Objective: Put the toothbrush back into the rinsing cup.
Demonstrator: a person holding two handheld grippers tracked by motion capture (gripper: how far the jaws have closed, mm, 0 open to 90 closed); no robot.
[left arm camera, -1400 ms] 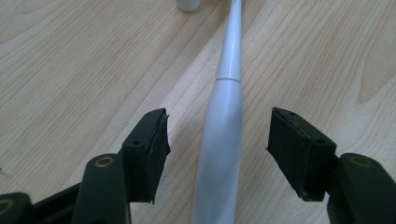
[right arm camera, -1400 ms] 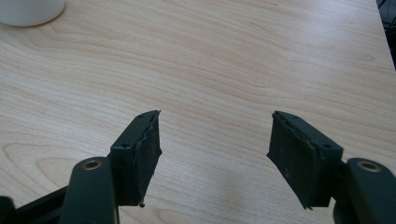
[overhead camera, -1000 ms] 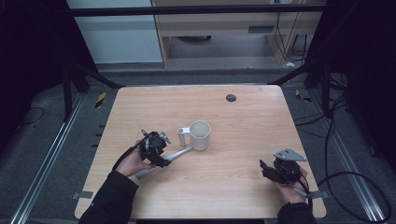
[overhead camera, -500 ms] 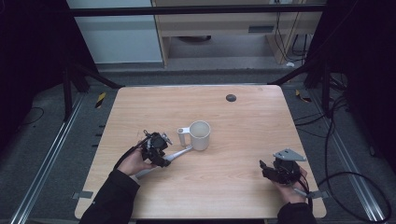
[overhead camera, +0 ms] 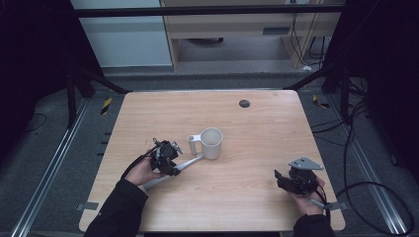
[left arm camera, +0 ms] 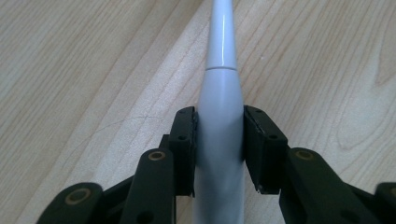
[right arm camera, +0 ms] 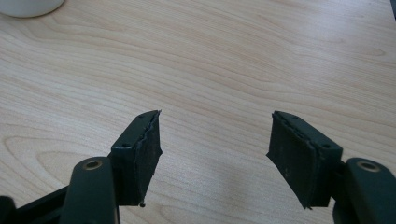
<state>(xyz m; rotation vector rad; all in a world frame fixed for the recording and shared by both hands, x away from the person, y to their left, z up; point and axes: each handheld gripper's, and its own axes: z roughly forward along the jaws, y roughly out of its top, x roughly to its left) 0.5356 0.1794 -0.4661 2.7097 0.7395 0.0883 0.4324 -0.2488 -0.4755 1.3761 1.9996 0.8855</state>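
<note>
The left gripper (overhead camera: 174, 164) sat at the table's (overhead camera: 257, 133) near-left area, held in the person's left hand (overhead camera: 143, 172). Its jaws had just been closing, and the left gripper view showed both pads (left arm camera: 187, 149) pressed against the thick body of a white toothbrush (left arm camera: 220, 126), one pad on each side. The gripper was therefore clamped on the toothbrush.

The toothbrush (overhead camera: 188, 162) lay flat on the wood, angled from the near-left toward the far-right. In the high view, its far end reached the base of a white mug (overhead camera: 211, 143) and appeared to touch it; contact could not be confirmed. Its near end extended past the left hand toward the table's front edge. In the left gripper view, the narrower neck ran straight away from the jaws along the wood grain.

The mug stood upright near the table's centre, handle pointing left, just beyond the left gripper.

The right gripper (overhead camera: 279, 178) rested at the near-right corner area, held in the right hand (overhead camera: 306, 197), well apart from the mug and toothbrush. Its jaws stood wide apart, with bare wood between them. The right gripper view showed the mug's base (right arm camera: 29, 6) at its upper-left corner.

A small dark disc (overhead camera: 244, 103) lay near the far edge of the table.
</note>
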